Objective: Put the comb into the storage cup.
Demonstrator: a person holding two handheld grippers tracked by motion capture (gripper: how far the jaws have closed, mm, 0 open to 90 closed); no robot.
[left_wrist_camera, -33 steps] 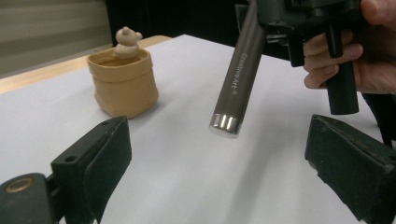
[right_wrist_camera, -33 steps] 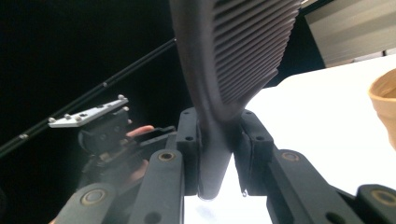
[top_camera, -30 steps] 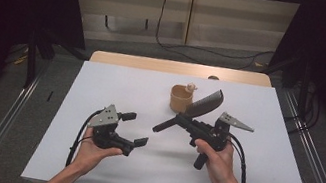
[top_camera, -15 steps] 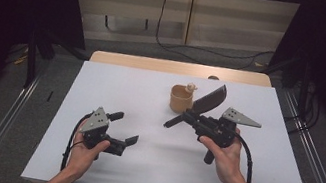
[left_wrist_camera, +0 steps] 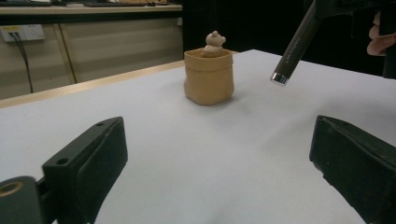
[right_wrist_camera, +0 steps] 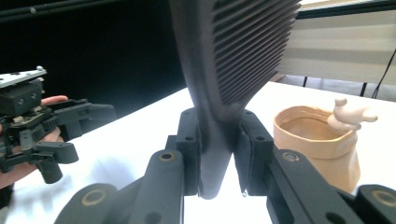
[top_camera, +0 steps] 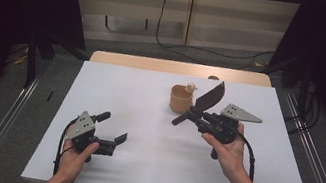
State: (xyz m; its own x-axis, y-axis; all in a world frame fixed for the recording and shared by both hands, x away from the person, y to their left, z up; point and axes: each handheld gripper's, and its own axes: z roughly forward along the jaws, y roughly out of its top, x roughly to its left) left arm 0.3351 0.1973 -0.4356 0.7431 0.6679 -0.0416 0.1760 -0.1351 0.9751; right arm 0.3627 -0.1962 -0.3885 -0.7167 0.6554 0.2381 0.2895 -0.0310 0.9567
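My right gripper (top_camera: pixel 196 114) is shut on a black ribbed spatula (top_camera: pixel 210 96), held above the white table (top_camera: pixel 139 97). In the right gripper view the pads clamp the spatula's neck (right_wrist_camera: pixel 215 140) and its ribbed head (right_wrist_camera: pixel 247 42) rises above them. The handle (left_wrist_camera: pixel 295 44) points down to the left, its silver tip in the air. A tan cup (top_camera: pixel 180 98) with a small pale figure (top_camera: pixel 191 87) on its rim stands just left of the spatula. My left gripper (top_camera: pixel 113 127) is open near the table's front left, jaws wide apart toward the cup (left_wrist_camera: pixel 208 77).
A wooden strip (top_camera: pixel 155 65) runs along the table's far edge. Metal rails (top_camera: pixel 2 129) lie on the floor at both sides. Cables trail from both grippers toward the person's forearms.
My left gripper has moved left and toward the person, sinking closer to the table, still open. The right gripper has barely shifted and keeps its hold on the spatula.
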